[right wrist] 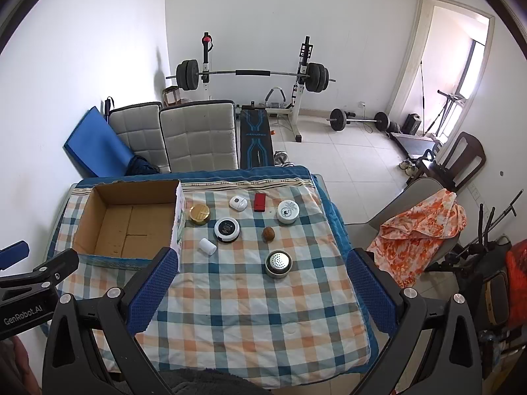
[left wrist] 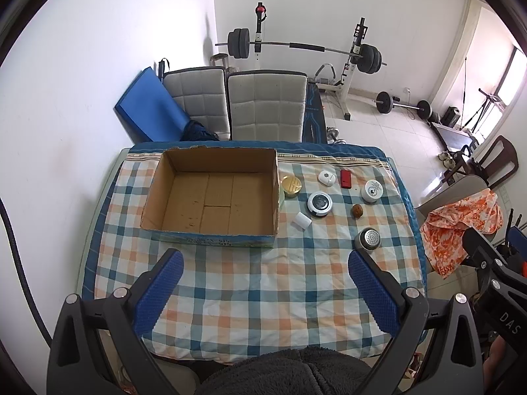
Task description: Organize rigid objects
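An empty cardboard box [left wrist: 171, 194] [right wrist: 98, 217] stands on the left of the checked tablecloth. To its right lie a gold lid [left wrist: 291, 186] [right wrist: 199, 214], a black-and-white round tin [left wrist: 319, 204] [right wrist: 227, 229], a small white cylinder [left wrist: 302, 220] [right wrist: 207, 247], a white oval case [left wrist: 326, 177] [right wrist: 237, 202], a red block [left wrist: 345, 177] [right wrist: 260, 202], a white jar [left wrist: 372, 191] [right wrist: 287, 211], a brown walnut [left wrist: 357, 211] [right wrist: 268, 233] and a perforated metal lid [left wrist: 367, 239] [right wrist: 278, 263]. My left gripper [left wrist: 266, 260] and right gripper [right wrist: 260, 260] are both open and empty, high above the table's near side.
Two grey chairs [left wrist: 266, 105] stand behind the table [left wrist: 230, 296]. A chair with an orange cloth [right wrist: 418, 230] stands to the right. A barbell rack [right wrist: 253, 75] and weights are in the background. A dark towel [left wrist: 280, 372] lies at the near edge.
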`<state>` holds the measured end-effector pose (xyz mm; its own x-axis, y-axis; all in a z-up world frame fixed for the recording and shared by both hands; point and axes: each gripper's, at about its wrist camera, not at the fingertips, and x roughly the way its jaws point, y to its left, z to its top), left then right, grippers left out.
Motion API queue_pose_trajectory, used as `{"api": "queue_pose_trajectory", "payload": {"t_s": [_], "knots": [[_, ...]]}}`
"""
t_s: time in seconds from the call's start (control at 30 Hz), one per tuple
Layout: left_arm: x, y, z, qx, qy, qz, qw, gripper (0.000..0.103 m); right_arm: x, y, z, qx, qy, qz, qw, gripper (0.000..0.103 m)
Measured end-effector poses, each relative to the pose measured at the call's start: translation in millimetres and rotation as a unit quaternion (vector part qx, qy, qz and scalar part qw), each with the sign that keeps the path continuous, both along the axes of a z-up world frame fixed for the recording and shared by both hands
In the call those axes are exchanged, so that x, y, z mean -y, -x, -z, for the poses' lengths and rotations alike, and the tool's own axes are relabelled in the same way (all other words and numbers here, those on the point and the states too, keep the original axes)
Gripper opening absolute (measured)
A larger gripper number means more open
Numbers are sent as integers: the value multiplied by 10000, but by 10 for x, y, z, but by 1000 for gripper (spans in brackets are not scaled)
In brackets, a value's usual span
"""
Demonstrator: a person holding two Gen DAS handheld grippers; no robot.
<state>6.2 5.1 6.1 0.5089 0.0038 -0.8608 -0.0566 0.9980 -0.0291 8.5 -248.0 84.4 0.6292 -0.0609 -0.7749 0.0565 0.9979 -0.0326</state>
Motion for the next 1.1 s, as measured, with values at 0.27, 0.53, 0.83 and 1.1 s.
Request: {"api": "queue_pose_trajectory", "payload": {"t_s": [0.27, 0.53, 0.83, 1.1], "knots": [[-22, 11, -139, 47, 0, -2, 10000, 103, -7, -6, -47, 57, 18, 27, 10000, 103], [-28, 2, -148, 58, -4, 5, 10000, 103, -14, -8, -114, 91, 12, 32, 10000, 103], [-24, 25, -132, 85, 0, 6, 10000, 103, -29, 8, -128, 97, 6, 12, 10000, 103], [-22, 33, -141, 95, -6, 5, 10000, 103, -55, 14, -163, 117, -4, 7, 9999, 103]]}}
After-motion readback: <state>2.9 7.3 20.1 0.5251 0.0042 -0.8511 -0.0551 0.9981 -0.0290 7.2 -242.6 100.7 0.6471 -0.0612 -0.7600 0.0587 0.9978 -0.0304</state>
